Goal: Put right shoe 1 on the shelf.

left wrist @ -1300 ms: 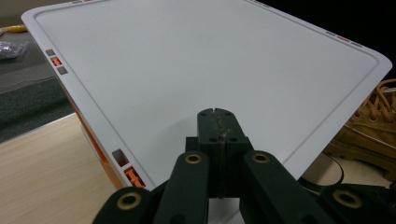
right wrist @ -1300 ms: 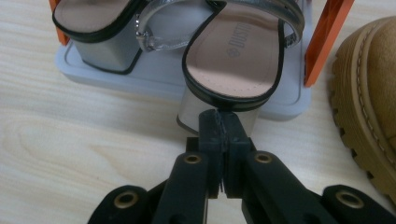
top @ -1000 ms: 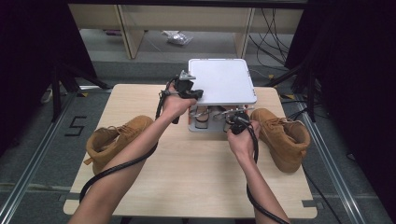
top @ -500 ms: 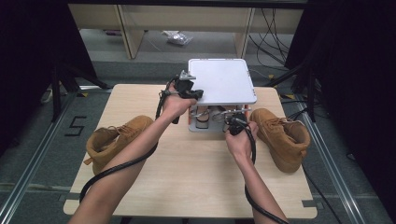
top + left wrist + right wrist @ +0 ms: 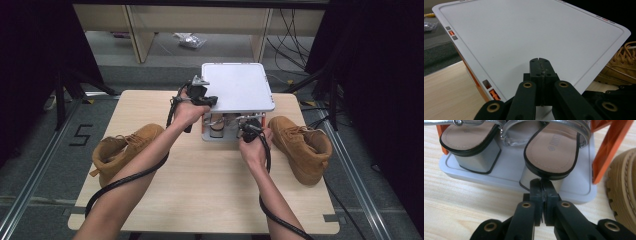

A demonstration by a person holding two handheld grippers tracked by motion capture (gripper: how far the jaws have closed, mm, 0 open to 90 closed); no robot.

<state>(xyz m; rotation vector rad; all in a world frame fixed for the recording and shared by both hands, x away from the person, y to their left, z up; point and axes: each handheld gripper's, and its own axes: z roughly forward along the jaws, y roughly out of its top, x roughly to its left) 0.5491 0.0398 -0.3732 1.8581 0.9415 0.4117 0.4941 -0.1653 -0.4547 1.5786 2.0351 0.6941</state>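
- White top panel of shoe rack (image 5: 239, 87), mid-table at the far edge; orange posts; lower tray (image 5: 456, 173) holds two block-heeled sandals (image 5: 554, 150).
- Left gripper (image 5: 210, 100): jaws pressed together, nothing between them, tip over the rack's top panel (image 5: 524, 37) near its front-left corner.
- Right gripper (image 5: 248, 129): jaws closed, empty, tip just before the right sandal's heel at the tray's front edge.
- Tan boots: one (image 5: 122, 152) left of the rack, one (image 5: 302, 147) right.
- Wooden table (image 5: 200, 190).
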